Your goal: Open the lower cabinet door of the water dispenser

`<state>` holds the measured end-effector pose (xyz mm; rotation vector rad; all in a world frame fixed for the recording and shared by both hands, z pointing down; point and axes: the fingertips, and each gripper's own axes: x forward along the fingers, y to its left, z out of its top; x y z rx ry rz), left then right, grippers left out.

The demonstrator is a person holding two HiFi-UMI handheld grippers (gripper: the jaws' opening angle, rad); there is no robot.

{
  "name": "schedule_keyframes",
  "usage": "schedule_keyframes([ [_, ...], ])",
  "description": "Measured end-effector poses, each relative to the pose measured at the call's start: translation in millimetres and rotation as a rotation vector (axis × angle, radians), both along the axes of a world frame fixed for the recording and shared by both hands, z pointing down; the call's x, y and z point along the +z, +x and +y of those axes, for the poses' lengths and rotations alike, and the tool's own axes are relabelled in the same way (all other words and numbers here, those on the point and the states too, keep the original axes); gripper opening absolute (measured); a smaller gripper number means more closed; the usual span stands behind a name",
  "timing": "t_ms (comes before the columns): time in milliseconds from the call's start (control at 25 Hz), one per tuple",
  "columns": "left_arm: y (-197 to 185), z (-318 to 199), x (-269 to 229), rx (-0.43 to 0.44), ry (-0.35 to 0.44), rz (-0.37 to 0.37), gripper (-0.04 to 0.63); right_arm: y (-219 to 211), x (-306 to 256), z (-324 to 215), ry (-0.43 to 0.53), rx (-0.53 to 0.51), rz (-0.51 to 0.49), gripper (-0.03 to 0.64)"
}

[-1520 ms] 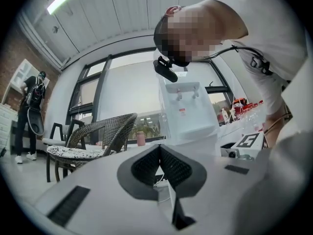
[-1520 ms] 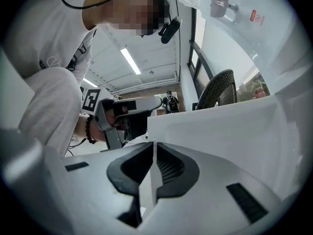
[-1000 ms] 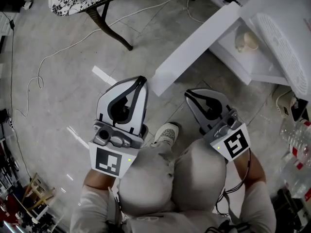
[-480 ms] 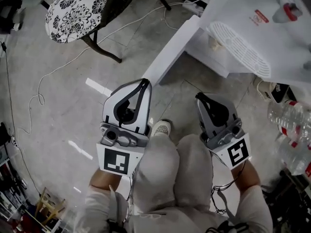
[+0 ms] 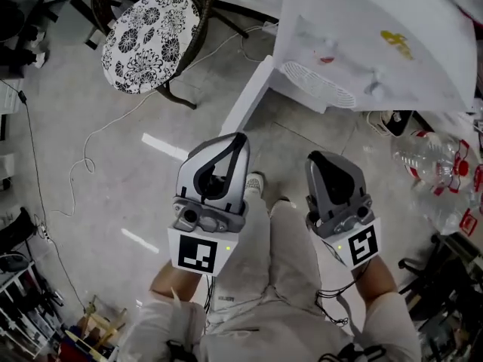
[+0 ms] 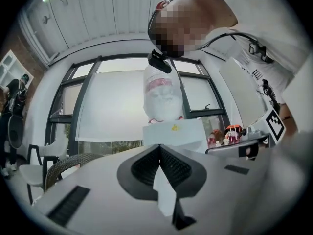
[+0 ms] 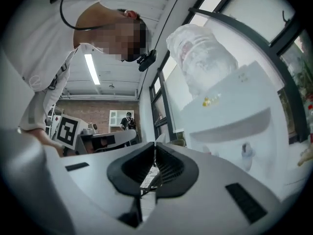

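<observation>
The white water dispenser [image 5: 377, 36] stands at the upper right of the head view, seen from above, with its drip grille [image 5: 317, 85] facing me. Its lower cabinet door [image 5: 245, 104] hangs swung out to the left. My left gripper [image 5: 238, 140] and right gripper [image 5: 321, 158] are raised side by side in front of it, apart from the door, both shut on nothing. The left gripper view shows its jaws [image 6: 159, 147] closed below the dispenser [image 6: 173, 132] and its bottle [image 6: 161, 89]. In the right gripper view the jaws [image 7: 155, 145] meet beside the dispenser [image 7: 234, 116].
A chair with a floral cushion [image 5: 151, 40] stands at the upper left, and a cable [image 5: 83, 149] trails over the floor. Clear plastic bottles [image 5: 434, 164] lie at the right. My legs and a shoe [image 5: 255, 181] are between the grippers. Clutter lines the lower left edge.
Both grippers have risen together with my view, from low beside the open door to level with the dispenser's upper part. The jaws stayed closed and the door stayed open.
</observation>
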<state>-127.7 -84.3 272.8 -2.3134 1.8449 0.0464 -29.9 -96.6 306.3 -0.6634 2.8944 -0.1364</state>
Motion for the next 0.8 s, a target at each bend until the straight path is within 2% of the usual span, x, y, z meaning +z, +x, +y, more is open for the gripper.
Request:
schedule_keyframes([
  [200,13.0,4.1,-114.6,0.044,-0.019,0.028,0.002,15.6,-120.5,3.1,-0.023,0.075,0.019,0.025],
  [480,23.8,8.3,-266.4,0.089,-0.025,0.018,0.002,75.2,-266.8,4.1,-0.061,0.259,0.05,0.025],
  [640,26.5,12.4,-328.5,0.103,-0.022,0.008,0.002,115.2,-328.7,13.8,-0.079,0.364,0.047,0.025],
  [800,40.5,21.2,-365.5,0.126,-0.02,0.024,0.002,143.8,-365.4,34.4,-0.07,0.43,0.066,0.023],
])
